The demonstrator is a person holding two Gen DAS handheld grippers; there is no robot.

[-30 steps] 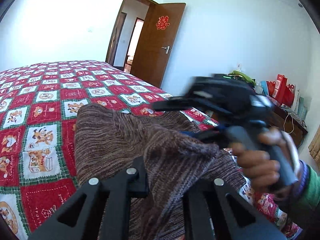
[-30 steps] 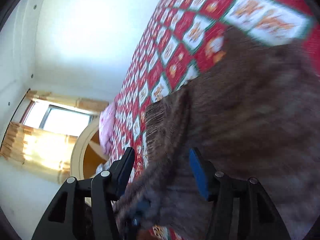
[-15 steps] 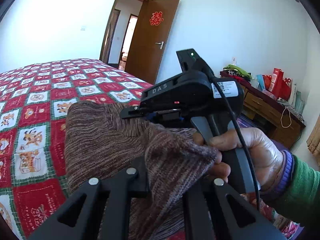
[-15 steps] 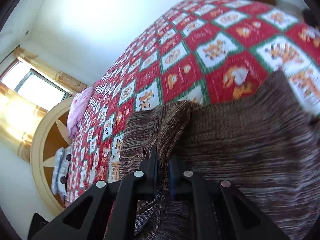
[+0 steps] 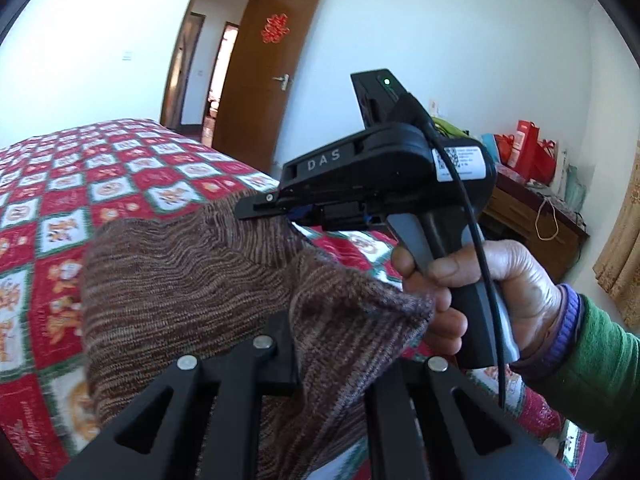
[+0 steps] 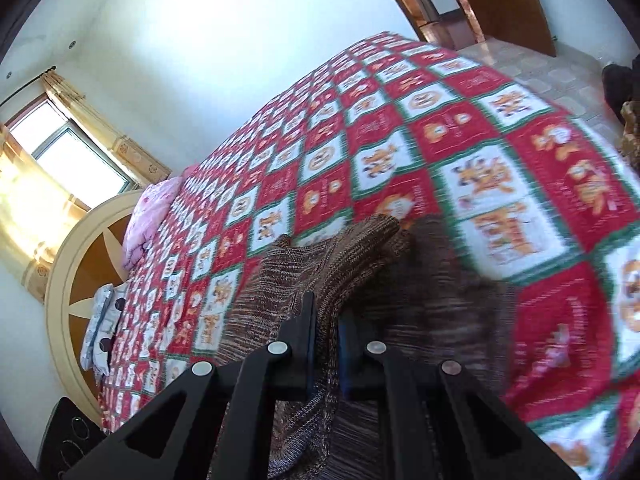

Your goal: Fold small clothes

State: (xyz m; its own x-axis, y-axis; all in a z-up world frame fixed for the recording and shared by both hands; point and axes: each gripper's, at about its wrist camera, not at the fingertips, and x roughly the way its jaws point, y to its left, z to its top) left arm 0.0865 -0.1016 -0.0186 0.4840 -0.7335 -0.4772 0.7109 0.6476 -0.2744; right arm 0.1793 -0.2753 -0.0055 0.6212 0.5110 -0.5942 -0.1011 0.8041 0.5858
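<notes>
A brown striped knit garment [image 5: 180, 280] is held up above the red patterned bedspread [image 5: 60, 184]. My left gripper [image 5: 332, 356] is shut on one bunched edge of it; the knit hides the right fingertip. My right gripper [image 6: 326, 340] is shut on another edge of the garment [image 6: 332, 264], which hangs below it over the bedspread [image 6: 460, 128]. In the left wrist view the right gripper [image 5: 260, 210] sits just beyond mine, its tip on the cloth, held by a hand in a green sleeve.
An open brown door [image 5: 264, 76] stands past the bed's far corner. A wooden dresser [image 5: 536, 216] with red bags stands at the right wall. The round headboard [image 6: 72, 264], pillows [image 6: 148, 216] and a curtained window [image 6: 52, 160] lie at the bed's head.
My right gripper was open a second ago and has shut on the garment's edge. Both grippers have lifted the garment higher off the bed.
</notes>
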